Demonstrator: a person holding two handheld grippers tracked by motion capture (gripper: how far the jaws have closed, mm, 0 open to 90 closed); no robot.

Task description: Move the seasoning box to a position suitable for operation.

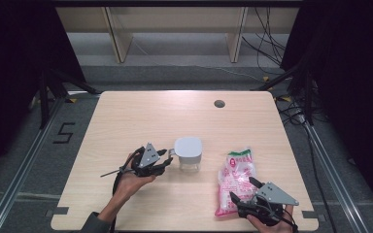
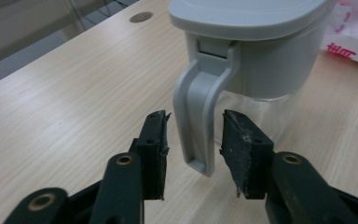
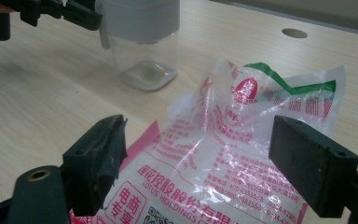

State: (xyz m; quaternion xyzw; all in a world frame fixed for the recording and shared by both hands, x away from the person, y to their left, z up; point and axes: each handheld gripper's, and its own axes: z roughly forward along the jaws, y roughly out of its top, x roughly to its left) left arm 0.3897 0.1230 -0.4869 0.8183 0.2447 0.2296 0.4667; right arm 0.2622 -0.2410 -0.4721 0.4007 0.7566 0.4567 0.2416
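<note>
While jug (image 1: 189, 152) stands upright, handle (image 2: 196, 122) twd left gripper (image 2: 193, 140), jaws released; right gripper (image 3: 193, 161) also released.

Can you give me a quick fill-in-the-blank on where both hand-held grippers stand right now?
1. The left hand-held gripper has its open jaws on either side of the jug's grey ____.
2. The jug has a clear body and a grey ____ on top.
3. The right hand-held gripper is open over the pink-printed plastic ____.
4. In the high view, the bag lies to the ____ of the jug.

Missing words: handle; lid; bag; right
</note>
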